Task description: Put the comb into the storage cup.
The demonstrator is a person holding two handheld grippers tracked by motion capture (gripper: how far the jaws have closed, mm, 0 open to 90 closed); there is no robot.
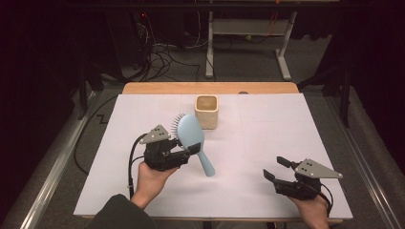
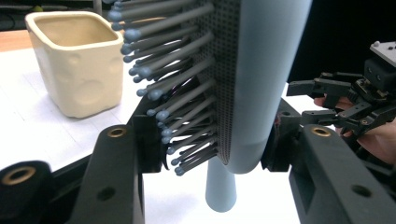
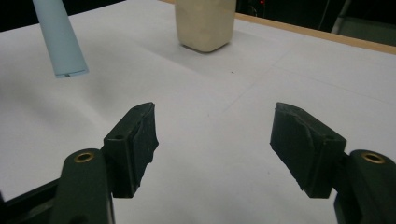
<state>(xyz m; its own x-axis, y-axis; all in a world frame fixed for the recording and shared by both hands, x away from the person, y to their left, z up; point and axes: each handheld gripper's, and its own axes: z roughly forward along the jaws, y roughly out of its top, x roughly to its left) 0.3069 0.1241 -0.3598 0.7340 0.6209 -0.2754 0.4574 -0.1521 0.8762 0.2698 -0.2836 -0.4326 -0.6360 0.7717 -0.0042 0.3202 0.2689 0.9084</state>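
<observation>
Black jaws of the left hand-held gripper rise at the bottom of its own view, closed on the head of a pale blue hairbrush, one jaw against the bristle side and the other against the smooth back. From the high view the brush is held clear of the white counter, head up and tilted toward the far side, its handle slanting down toward the near right. Just beyond the brush head stands a cream square cup, open at the top and upright, near the far edge of the counter. The right hand-held gripper rests low at the near right, well apart from both, with its jaws spread wide and nothing between them; its own view looks across bare counter to the handle tip and the cup.

The work appears to be standing the brush in the cup. To do it well, the handle end should probably be swung over the opening first, since it now points away from the cup. The grip on bristles may be springy, so a slow turn would help keep the brush from slipping. The idle gripper could steady the cup, which looks light enough to tip if the handle strikes its rim.
</observation>
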